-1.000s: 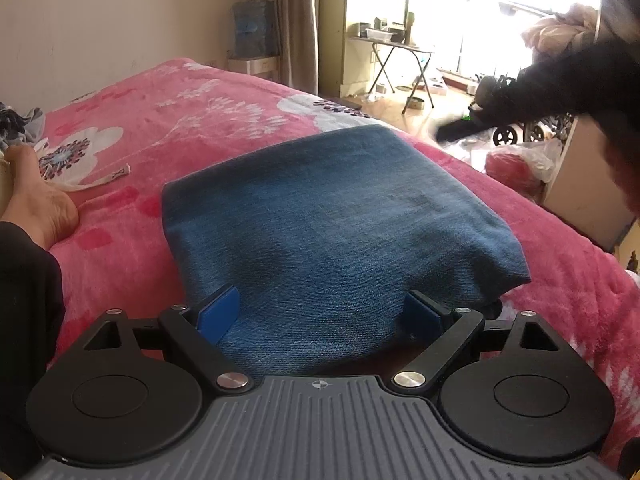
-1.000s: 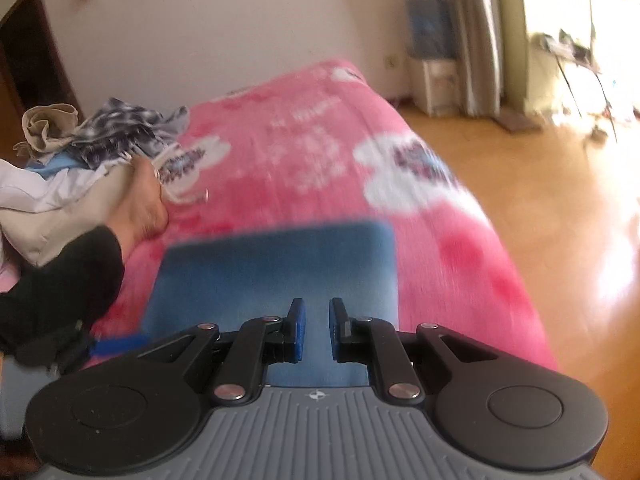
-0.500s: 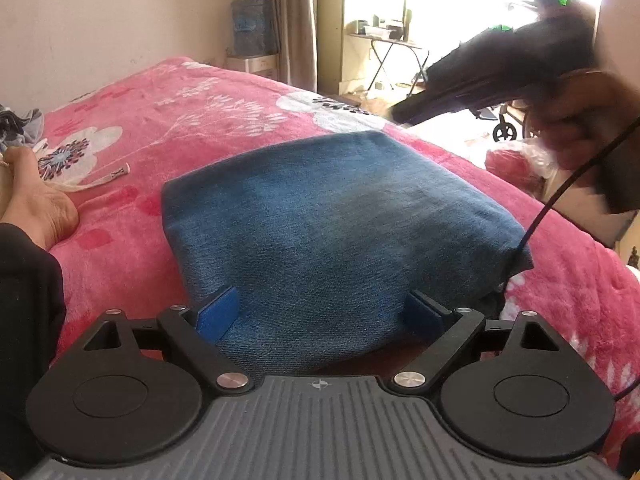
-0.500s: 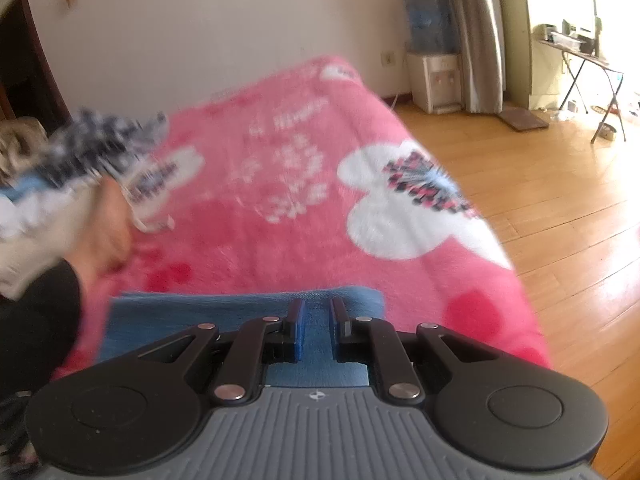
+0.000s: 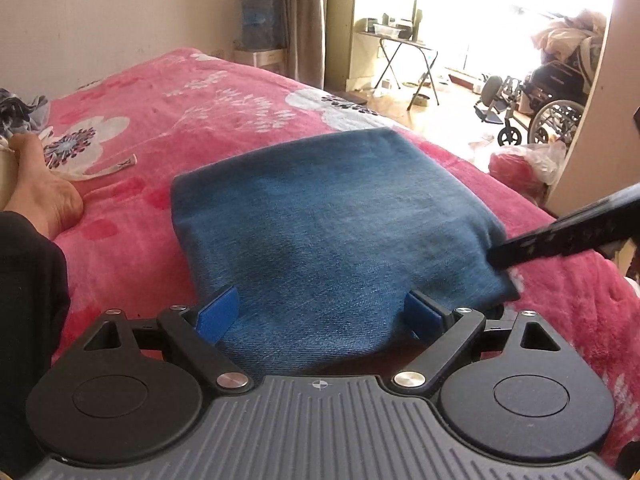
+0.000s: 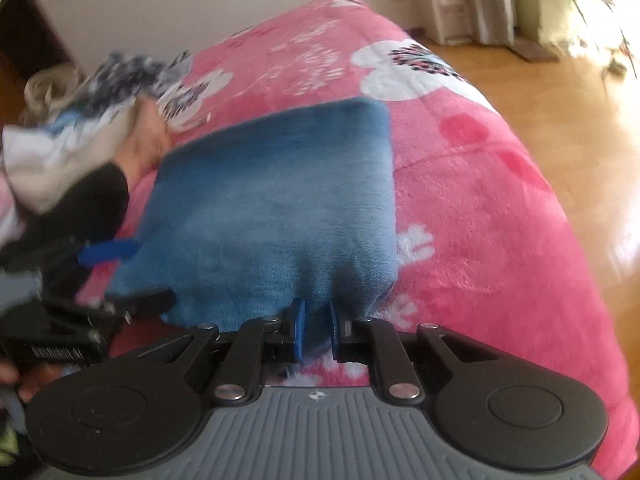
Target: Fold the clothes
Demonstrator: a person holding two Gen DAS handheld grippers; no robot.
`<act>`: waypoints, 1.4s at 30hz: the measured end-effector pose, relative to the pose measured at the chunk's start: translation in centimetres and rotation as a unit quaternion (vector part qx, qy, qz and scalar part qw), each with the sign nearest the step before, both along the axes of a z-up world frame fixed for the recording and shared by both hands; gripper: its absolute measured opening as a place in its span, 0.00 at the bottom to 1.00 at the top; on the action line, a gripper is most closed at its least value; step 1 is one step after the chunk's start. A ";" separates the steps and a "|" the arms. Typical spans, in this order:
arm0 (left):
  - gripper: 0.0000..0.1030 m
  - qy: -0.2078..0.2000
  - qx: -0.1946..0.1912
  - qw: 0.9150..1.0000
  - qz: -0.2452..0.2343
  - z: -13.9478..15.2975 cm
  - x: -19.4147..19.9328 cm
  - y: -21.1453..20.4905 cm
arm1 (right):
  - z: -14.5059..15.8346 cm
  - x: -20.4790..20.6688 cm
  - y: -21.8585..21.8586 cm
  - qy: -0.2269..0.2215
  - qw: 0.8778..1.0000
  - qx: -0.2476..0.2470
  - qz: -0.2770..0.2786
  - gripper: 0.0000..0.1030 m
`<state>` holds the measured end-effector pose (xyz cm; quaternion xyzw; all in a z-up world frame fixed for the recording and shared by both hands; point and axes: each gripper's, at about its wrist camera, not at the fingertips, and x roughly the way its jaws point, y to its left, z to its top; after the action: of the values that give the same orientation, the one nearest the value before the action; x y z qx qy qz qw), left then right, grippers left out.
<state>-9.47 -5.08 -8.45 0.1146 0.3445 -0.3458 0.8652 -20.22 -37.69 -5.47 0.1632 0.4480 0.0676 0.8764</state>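
A folded blue denim garment (image 5: 320, 220) (image 6: 272, 200) lies flat on the pink flowered blanket (image 5: 180, 112). My left gripper (image 5: 320, 314) stands open, wide, over the garment's near edge, and the cloth runs between its blue pads (image 5: 218, 314) without being pinched. In the right wrist view the left gripper (image 6: 132, 274) is at the garment's near left corner. My right gripper (image 6: 317, 330) is shut to a narrow slit, its tips at the garment's near right corner. From the left wrist it appears as a black bar, the right gripper (image 5: 496, 258), touching that corner. Whether cloth sits in the slit is hidden.
A person's bare foot (image 5: 40, 196) and black trouser leg (image 5: 28, 280) rest left of the garment. A pile of loose clothes (image 6: 80, 120) lies beyond. The bed's edge drops to a wooden floor (image 6: 560, 120) on the right. A wheelchair (image 5: 552, 120) and folding table (image 5: 400, 40) stand further off.
My right gripper has come down from above the bed to the garment's near right corner, its slit unchanged. The left gripper and the garment have stayed put.
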 end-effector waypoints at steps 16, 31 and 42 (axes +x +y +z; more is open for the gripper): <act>0.88 0.003 -0.001 1.000 0.010 -0.3 0.1 0.2 | -0.7 -0.4 3.5 0.000 0.997 -0.065 0.035 0.15; 0.88 -0.015 -0.039 0.999 0.014 1.8 0.3 0.2 | -0.8 -0.5 3.9 0.007 0.997 -0.074 0.025 0.15; 0.90 0.011 0.015 0.999 0.027 -0.2 1.5 -1.9 | -0.9 -0.5 4.0 0.007 0.997 -0.075 0.021 0.15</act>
<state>-7.97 -6.94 -8.63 0.1144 0.3625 -0.3183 0.8685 -20.72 -33.72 -6.32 0.0882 0.4612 0.0517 0.8814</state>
